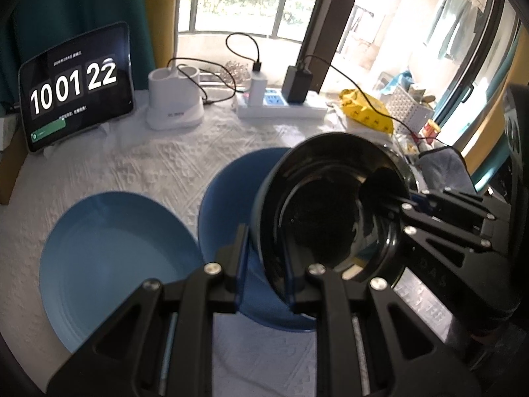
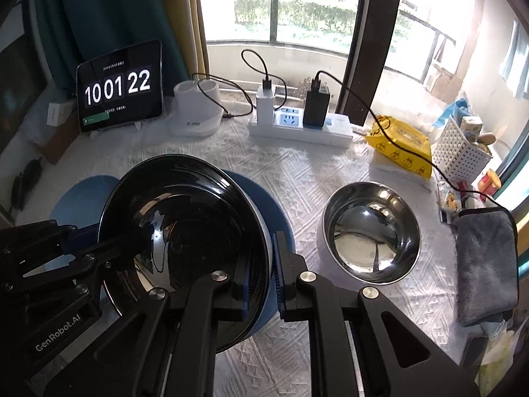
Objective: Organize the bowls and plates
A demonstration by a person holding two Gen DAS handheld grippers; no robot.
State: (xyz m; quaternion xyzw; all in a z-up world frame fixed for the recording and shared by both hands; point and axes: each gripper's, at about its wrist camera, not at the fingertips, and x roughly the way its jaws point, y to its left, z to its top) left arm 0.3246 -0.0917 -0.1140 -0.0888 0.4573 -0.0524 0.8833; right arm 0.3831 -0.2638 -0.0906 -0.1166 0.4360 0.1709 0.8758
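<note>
1. At the far left of the white embossed tablecloth [image 2: 314, 172], a tablet showing a flip clock [image 2: 119, 87] leaned against the teal curtain. In front of it a flat, matte blue round plate [image 1: 115, 258] lay empty on the cloth.

2. Just right of that plate lay a second blue round plate [image 1: 228, 178]; the two looked close to touching at their rims.

3. Above the second plate hung the task's thing in hand: a shiny stainless-steel bowl with a dark mirrored inside [image 2: 185, 231]. It was tilted on edge rather than level, and both tools carried it.

4. The left gripper [image 1: 264, 264] was clenched on the bowl's near rim, one pad outside the wall and one inside. The right gripper [image 2: 261, 274] was likewise clamped across the rim on the opposite side, wall between its blue pads.

5. The bowl looked stiff, thin-walled and light, so weight was probably not the worry. The polished steel looked slick, and a pinch on the rim alone could let it swivel or slide. The rolled lip seemed the sound place to hold, from two opposite sides as here.

6. Further right, a second stainless-steel bowl [image 2: 370, 231] sat upright and empty on the cloth, well apart from the plates. It looked like the likely partner for nesting.

7. At the right edge lay a folded grey microfibre cloth [image 2: 486, 264]. Behind it stood a yellow packet [image 2: 401, 145] and a white perforated basket [image 2: 459, 152].
</note>
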